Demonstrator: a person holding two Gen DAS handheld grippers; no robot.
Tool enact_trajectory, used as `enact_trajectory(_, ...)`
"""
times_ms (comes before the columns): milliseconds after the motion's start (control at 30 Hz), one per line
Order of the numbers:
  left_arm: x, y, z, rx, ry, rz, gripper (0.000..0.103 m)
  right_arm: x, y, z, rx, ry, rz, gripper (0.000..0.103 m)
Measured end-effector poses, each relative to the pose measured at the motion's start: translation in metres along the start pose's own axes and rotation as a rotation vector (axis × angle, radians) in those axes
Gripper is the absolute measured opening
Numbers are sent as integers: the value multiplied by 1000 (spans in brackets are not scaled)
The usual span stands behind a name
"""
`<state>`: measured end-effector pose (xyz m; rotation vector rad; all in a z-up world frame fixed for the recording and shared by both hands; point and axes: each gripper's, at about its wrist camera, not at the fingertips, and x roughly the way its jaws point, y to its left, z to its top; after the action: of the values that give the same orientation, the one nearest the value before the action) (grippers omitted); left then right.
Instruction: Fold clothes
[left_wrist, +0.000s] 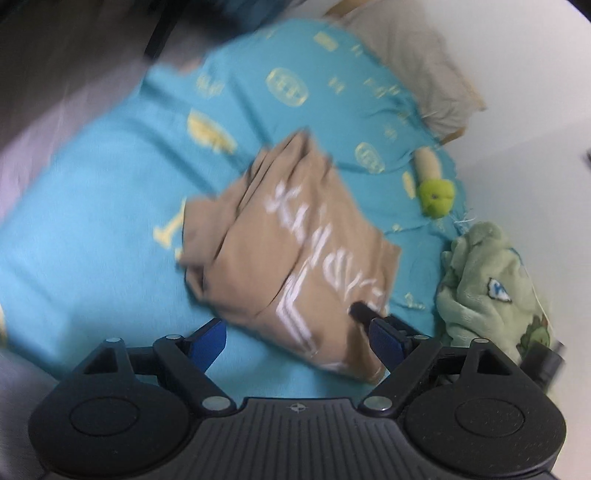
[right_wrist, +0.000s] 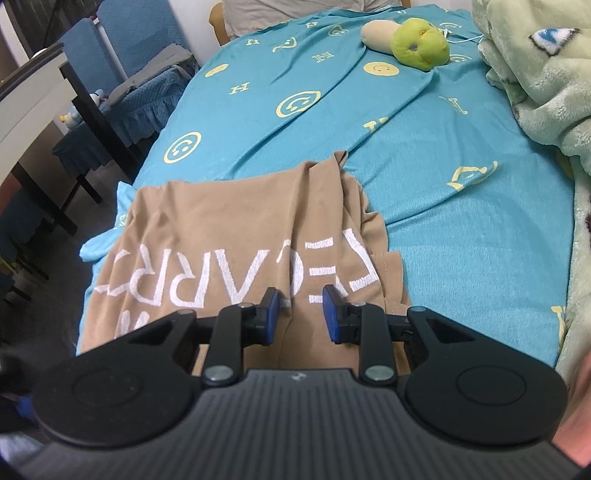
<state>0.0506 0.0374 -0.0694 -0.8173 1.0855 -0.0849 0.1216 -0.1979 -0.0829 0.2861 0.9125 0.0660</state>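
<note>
A tan garment (left_wrist: 291, 254) with white lettering lies partly folded and rumpled on a turquoise bed sheet (left_wrist: 92, 206). The left wrist view is motion-blurred. My left gripper (left_wrist: 299, 336) hovers wide open over the garment's near edge, with nothing between its blue pads. In the right wrist view the same tan garment (right_wrist: 229, 236) spreads across the near part of the sheet (right_wrist: 461, 221). My right gripper (right_wrist: 301, 314) is open just above the cloth near the lettering, holding nothing. The other gripper's black tip (left_wrist: 364, 310) rests on the cloth beside my left gripper's right pad.
A green and beige plush toy (right_wrist: 417, 40) lies far up the bed. A pale green fleece blanket (right_wrist: 543, 92) is bunched along the right side, also the fleece blanket (left_wrist: 491, 291). A pillow (left_wrist: 417, 66) sits at the head. A chair (right_wrist: 140, 74) and dark table (right_wrist: 55, 122) stand left of the bed.
</note>
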Motion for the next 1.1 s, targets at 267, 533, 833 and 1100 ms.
enact_trajectory(267, 44, 36, 6, -257, 21, -79, 82, -1, -4, -1, 28, 1, 16, 28)
enact_trajectory(533, 33, 36, 3, -232, -85, -183, 78, -3, -12, 0, 96, -14, 40, 28)
enact_trajectory(833, 41, 37, 3, -212, -78, -174, 71, -4, -27, 2, 227, -22, 85, 28)
enact_trajectory(1100, 48, 39, 1, -227, -88, -178, 59, -24, -36, 2, 349, -68, 151, 35)
